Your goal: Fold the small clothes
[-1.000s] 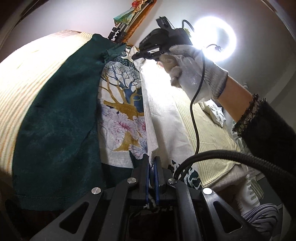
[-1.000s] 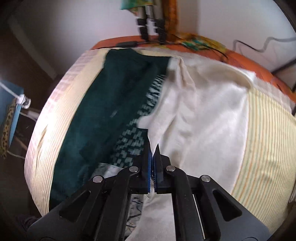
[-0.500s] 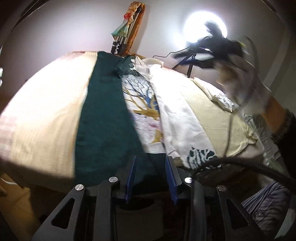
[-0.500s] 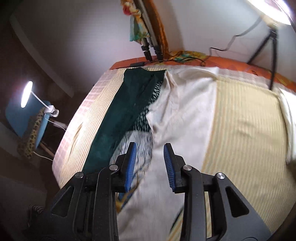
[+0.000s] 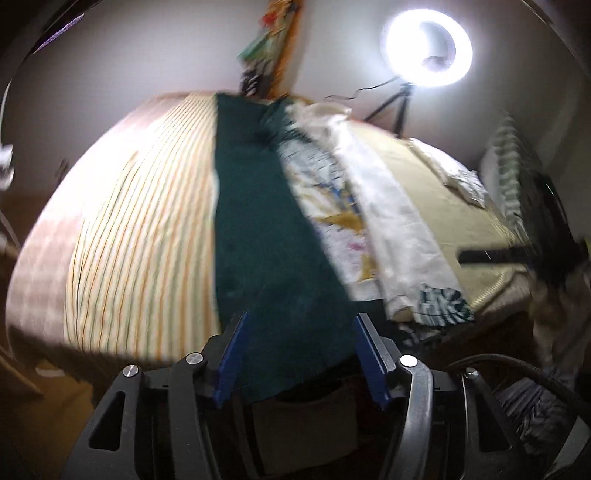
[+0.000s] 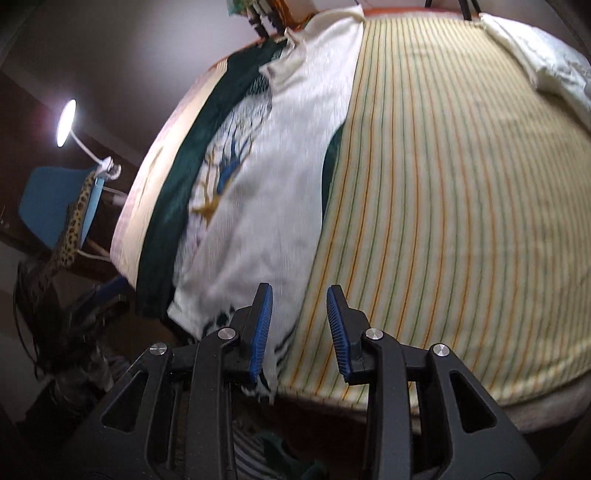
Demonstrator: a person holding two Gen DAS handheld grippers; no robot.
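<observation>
Writing was not seen anywhere. A dark green and white tree-printed garment [image 5: 269, 236] was laid lengthwise on the yellow striped bedsheet [image 6: 443, 184]; left gripper [image 5: 301, 354] and right gripper [image 6: 299, 328] were held spread, empty.

The garment [image 5: 266, 236] lies lengthwise on the bed [image 5: 140, 236], with the lamp [image 5: 426, 42] behind.

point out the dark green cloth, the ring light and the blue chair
dark green cloth [image 5: 258, 236], left wrist view, middle of the long green strip on the bed
ring light [image 5: 406, 33], left wrist view, upper left of the glowing ring
blue chair [image 6: 48, 206], right wrist view, its blue back panel
</observation>
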